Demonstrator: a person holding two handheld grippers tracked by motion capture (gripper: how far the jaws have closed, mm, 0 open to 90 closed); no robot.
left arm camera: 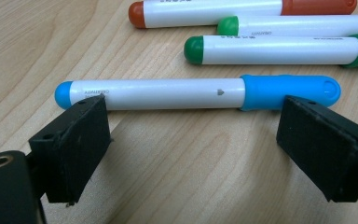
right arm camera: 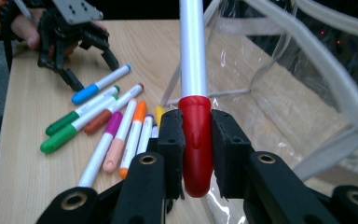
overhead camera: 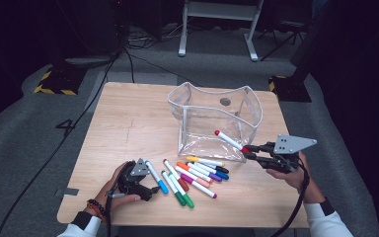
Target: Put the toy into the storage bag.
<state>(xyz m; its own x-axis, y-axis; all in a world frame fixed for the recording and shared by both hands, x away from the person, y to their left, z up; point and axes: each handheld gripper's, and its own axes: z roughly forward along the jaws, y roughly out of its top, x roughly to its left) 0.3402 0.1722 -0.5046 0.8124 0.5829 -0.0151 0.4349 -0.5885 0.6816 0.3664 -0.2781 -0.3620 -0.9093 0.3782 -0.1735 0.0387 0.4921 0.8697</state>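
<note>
High view showed the right tool (overhead camera: 247, 150) clamping a red marker (overhead camera: 231, 140) by its cap beside the clear pouch (overhead camera: 214, 121); the cap might pull off. Left tool (overhead camera: 150, 190) stood open, near the blue marker (overhead camera: 156, 177) on the worktop (overhead camera: 123, 118).
</note>
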